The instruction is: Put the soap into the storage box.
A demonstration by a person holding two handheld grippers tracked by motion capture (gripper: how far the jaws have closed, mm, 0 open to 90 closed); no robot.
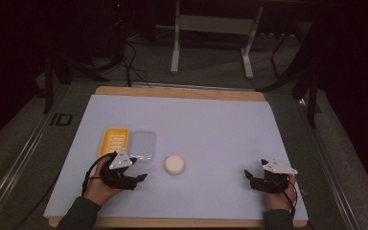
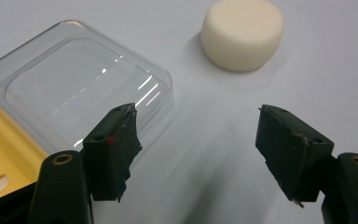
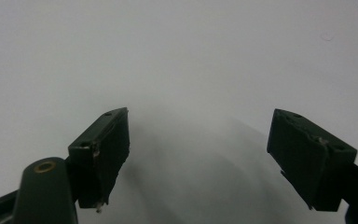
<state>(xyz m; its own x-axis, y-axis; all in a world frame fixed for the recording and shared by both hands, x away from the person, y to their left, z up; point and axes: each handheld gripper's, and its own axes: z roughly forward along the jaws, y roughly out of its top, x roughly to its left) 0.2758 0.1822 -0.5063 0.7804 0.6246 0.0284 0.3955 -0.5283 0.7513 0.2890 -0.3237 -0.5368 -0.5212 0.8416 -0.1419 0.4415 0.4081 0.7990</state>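
Observation:
A round cream-white block (image 1: 175, 164) lies on the white table cover (image 1: 211, 124), left of the middle. Left of it a clear plastic lid (image 1: 143, 145) lies flat beside a slotted yellow tray (image 1: 114, 142). My left gripper (image 1: 139, 179) hovers just in front of the lid, pointing right toward the block. In the left gripper view its jaws (image 2: 198, 140) stand apart with bare table between them, the lid (image 2: 74, 88) and the tray (image 2: 0, 154) behind the left jaw, and the block (image 2: 242, 33) farther off. My right gripper (image 1: 249, 178) rests at the front right, open (image 3: 198, 140) over bare table.
The cover lies on a wooden board whose edge (image 1: 172, 91) shows at the back and front. Beyond the table, on a dark floor, stand the white legs of a frame (image 1: 175, 52) and some cables.

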